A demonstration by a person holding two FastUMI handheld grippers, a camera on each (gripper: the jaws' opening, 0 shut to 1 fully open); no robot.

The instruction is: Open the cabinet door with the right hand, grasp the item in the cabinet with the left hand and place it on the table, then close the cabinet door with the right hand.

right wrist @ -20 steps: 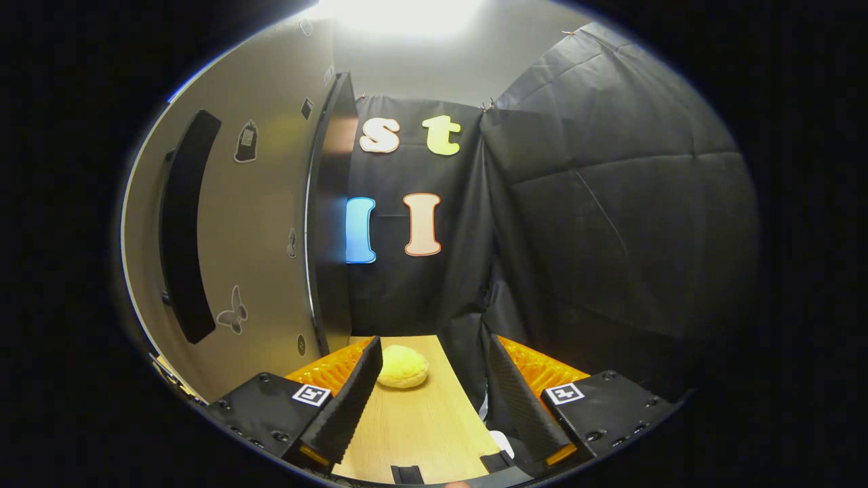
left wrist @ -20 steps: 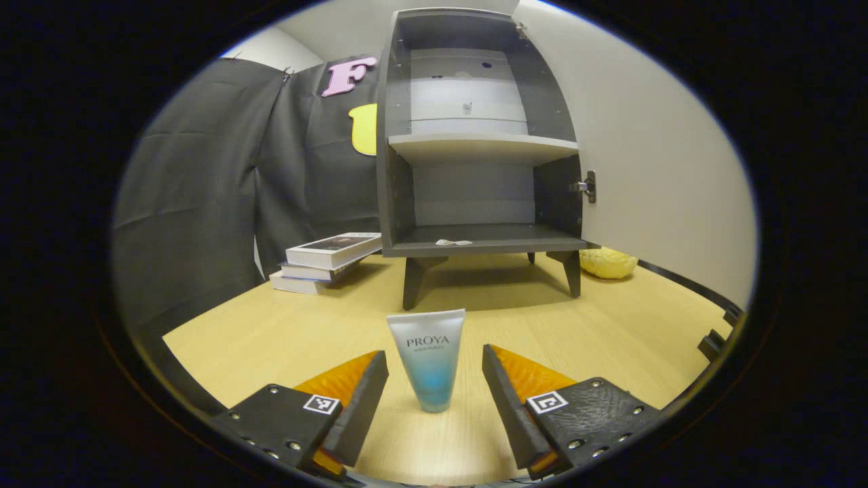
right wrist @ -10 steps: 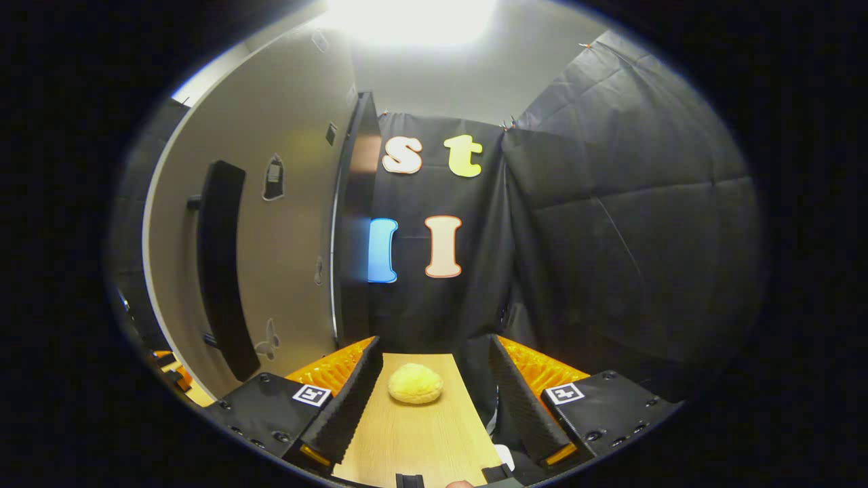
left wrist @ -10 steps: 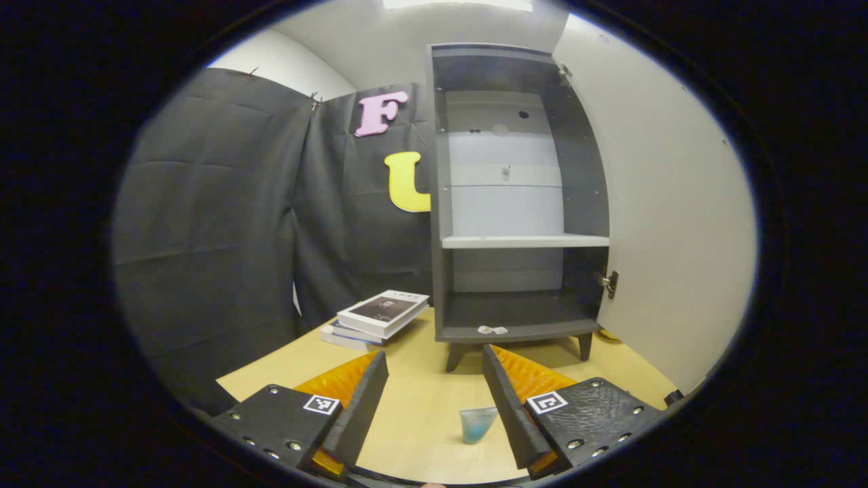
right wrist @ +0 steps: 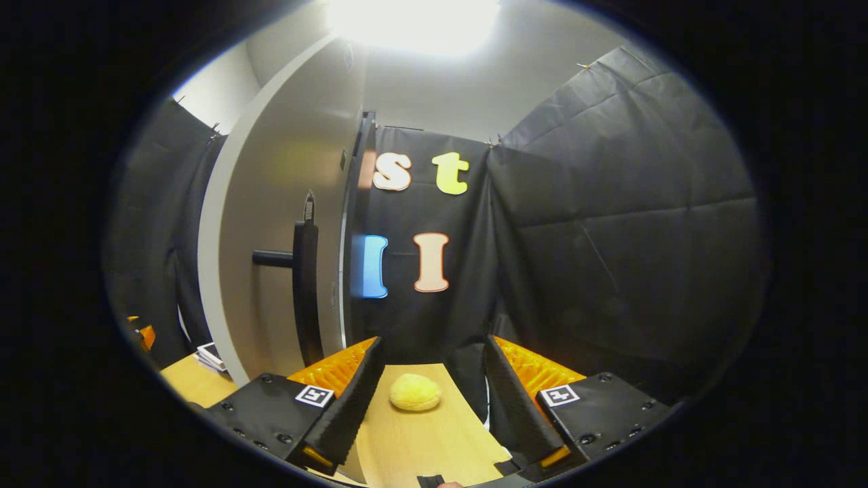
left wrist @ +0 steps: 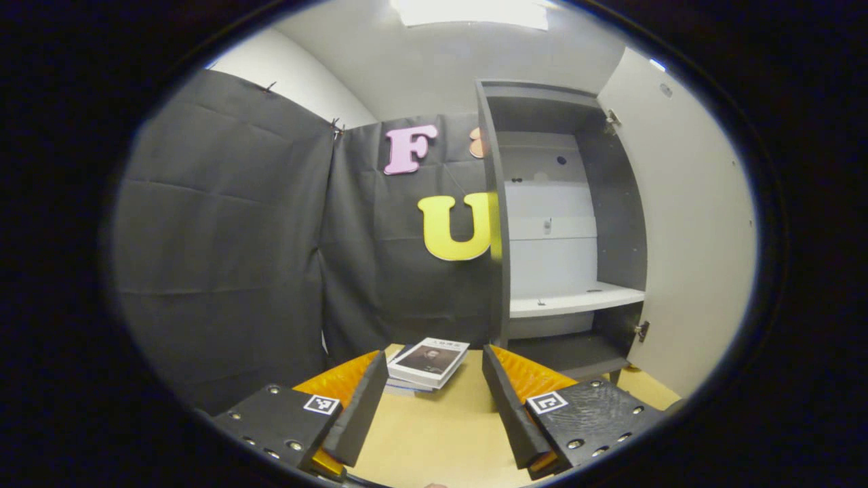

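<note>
In the left gripper view, the left gripper hangs over the pale wooden bench with its fingers spread and nothing between them. Just beyond it lies a small stack of white-covered books. To their right stands the tall dark grey cabinet, its shelves bare, with the pale cabinet door swung wide on the far right. The item to be fetched cannot be seen on the shelves or on the visible bench.

In the right gripper view, the long black door handle sits left of the right gripper, which is spread and empty above a yellow rounded lump. Judging by the bare shelves, only closing remains: the right gripper must swing left to the handle or door edge and push the door shut
</note>
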